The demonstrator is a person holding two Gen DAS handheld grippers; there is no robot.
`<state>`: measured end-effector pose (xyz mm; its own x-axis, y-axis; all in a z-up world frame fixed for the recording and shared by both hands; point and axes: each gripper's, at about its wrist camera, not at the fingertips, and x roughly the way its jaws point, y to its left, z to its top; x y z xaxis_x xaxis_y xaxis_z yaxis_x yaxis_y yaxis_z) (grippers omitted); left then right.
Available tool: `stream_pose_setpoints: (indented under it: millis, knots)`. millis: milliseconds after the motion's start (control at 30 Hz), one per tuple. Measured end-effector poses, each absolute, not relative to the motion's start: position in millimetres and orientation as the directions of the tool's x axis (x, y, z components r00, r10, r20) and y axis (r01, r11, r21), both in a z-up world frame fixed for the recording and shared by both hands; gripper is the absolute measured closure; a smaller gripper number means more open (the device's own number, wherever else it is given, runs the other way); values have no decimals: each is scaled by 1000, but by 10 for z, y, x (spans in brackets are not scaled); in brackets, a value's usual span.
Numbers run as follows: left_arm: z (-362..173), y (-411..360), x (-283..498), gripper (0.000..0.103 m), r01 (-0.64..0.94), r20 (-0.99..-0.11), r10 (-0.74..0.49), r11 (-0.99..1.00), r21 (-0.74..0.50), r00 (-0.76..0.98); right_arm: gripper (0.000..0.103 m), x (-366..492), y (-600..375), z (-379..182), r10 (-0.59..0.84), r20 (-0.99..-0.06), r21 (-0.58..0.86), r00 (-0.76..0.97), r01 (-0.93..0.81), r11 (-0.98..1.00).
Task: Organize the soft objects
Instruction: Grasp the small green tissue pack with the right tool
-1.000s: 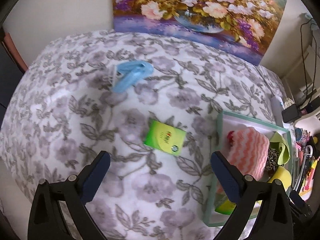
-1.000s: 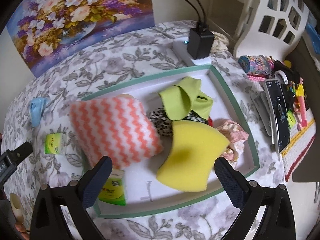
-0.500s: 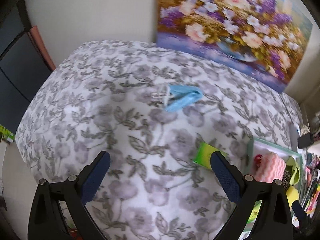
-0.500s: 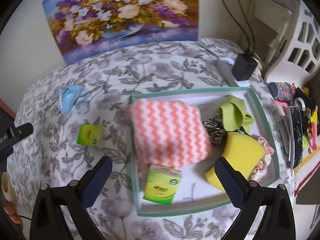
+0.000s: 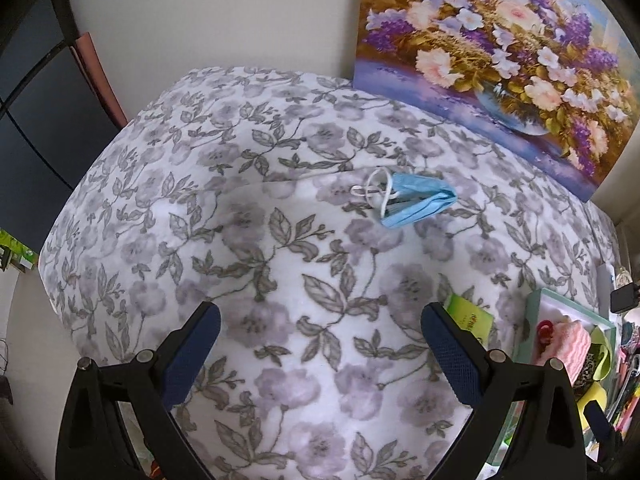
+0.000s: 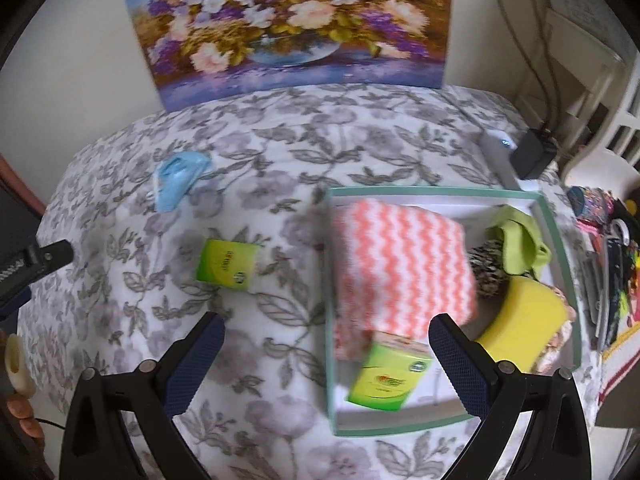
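A folded blue face mask [image 5: 416, 202] lies on the floral cloth, far ahead of my open, empty left gripper [image 5: 318, 354]; it also shows in the right wrist view [image 6: 178, 184]. A green tissue pack [image 6: 226, 266] lies on the cloth left of the green-rimmed box [image 6: 554, 240]; the left wrist view shows it [image 5: 472, 318] just beyond my right finger. The box holds a coral zigzag cloth [image 6: 404, 268], a second green pack [image 6: 386, 376], a yellow sponge [image 6: 524, 326] and a lime cloth [image 6: 520, 240]. My right gripper [image 6: 326, 360] is open and empty, above the box's left wall.
A flower painting [image 6: 296, 24] leans on the back wall. A black charger [image 6: 534, 152] with cables sits behind the box. Colourful clutter [image 6: 612, 272] lines the right edge. The table drops off at the left, by dark furniture [image 5: 36, 120].
My left gripper swung left and back, so the mask now sits near centre and the box moved to the far right. My right gripper pulled back and left; the box slid rightward in view.
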<state>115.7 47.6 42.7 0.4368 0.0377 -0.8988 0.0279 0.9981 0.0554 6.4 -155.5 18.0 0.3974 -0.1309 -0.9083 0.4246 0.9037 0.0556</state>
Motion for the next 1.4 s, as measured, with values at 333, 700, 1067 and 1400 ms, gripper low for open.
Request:
stream_pose_setpoints:
  millis: [333, 700, 1067, 1400]
  knots:
    - [153, 652, 1422, 3, 5, -928, 56, 998, 62, 367, 0, 514, -1131, 53, -54, -913, 99, 404, 349, 932]
    - [-164, 942, 1845, 3, -79, -953, 35, 997, 12, 300, 0, 1054, -951, -469, -39, -950, 66, 310, 323, 944]
    - [-410, 791, 2122, 3, -70, -967, 12, 997, -6, 256, 7, 1279, -981, -841, -22, -968, 68, 249, 348, 935]
    - [-439, 688, 2238, 3, -65, -962, -55, 995, -75, 269, 35, 1300, -1130, -905, -5, -969, 92, 249, 377, 922]
